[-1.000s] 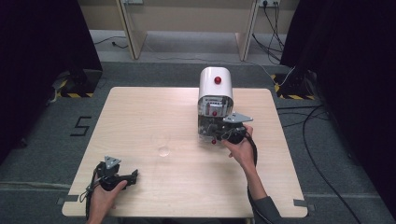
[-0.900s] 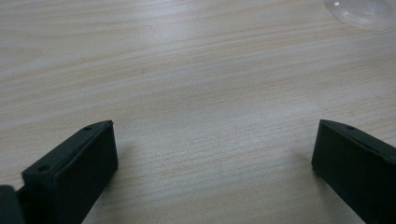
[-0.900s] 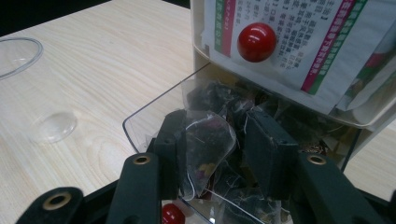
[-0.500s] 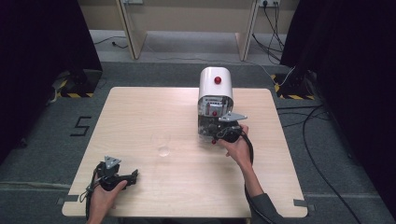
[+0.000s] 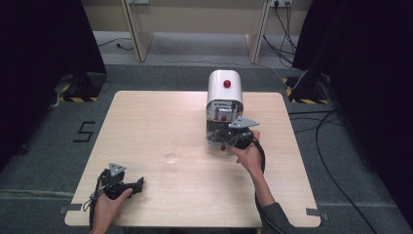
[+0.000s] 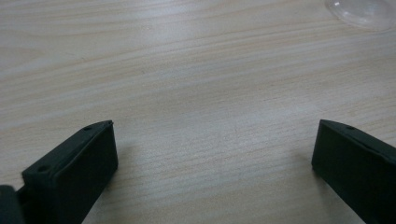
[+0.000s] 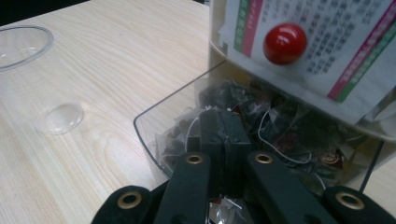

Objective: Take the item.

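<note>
White round-topped dispenser [image 5: 224,105], glossy, red knob, clear drawer [image 7: 154,126] of dark tea bags [image 7: 280,126], mid-table. Right gripper [image 7: 224,135]: jaws just closed together among bags; grip uncertain. Left gripper [image 6: 212,154]: matte black, jaws apart over woodgrain table [image 6: 187,70].

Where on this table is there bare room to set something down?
The far left corner of the table is bare, as is the near middle between the left tool and the person's right forearm. It is crowded around the dispenser, the right tool and the clear cup.
</note>
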`<action>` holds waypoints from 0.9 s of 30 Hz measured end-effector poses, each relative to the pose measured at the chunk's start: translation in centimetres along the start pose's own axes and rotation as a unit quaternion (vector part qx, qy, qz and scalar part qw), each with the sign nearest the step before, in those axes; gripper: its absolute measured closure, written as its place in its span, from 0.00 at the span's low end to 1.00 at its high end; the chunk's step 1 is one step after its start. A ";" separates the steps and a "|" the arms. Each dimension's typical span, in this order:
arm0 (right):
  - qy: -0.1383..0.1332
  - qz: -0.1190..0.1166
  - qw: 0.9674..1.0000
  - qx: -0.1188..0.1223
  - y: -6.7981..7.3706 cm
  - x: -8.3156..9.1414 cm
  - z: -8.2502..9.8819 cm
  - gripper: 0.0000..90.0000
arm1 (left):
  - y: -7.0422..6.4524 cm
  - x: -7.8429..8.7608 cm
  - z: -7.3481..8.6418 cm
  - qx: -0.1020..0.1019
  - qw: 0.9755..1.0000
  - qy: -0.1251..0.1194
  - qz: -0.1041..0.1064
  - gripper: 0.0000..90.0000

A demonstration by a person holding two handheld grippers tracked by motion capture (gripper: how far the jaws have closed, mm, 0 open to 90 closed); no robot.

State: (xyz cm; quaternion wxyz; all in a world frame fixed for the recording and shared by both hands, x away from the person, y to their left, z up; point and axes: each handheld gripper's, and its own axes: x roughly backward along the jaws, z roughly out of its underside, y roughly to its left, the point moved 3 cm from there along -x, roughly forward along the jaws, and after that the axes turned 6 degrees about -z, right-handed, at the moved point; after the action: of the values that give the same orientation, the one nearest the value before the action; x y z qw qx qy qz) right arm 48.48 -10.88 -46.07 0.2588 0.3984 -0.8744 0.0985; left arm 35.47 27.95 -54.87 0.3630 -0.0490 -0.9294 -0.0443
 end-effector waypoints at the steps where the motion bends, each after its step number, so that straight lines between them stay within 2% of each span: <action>1: -0.001 0.001 1.000 0.008 0.1 0.1 -0.2 1.00 | 0.0 0.0 0.0 0.000 1.000 0.000 0.000 0.00; 14: -0.029 0.003 0.999 0.028 0.6 1.5 -1.4 1.00 | 0.0 0.0 0.0 0.000 1.000 0.000 0.000 0.00; 18: -0.042 -0.004 0.999 0.029 0.9 2.1 -1.8 1.00 | 0.0 0.0 0.0 0.000 1.000 0.000 0.000 0.00; 27: -0.049 -0.006 0.998 0.038 1.3 2.5 -2.4 1.00 | 0.0 0.0 0.0 0.000 1.000 0.000 0.000 0.00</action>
State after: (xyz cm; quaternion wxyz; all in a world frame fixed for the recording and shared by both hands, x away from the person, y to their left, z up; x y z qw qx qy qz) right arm 47.00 -10.69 -42.65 0.2012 0.4171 -0.8793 0.1107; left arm 35.47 27.95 -54.87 0.3630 -0.0491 -0.9294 -0.0444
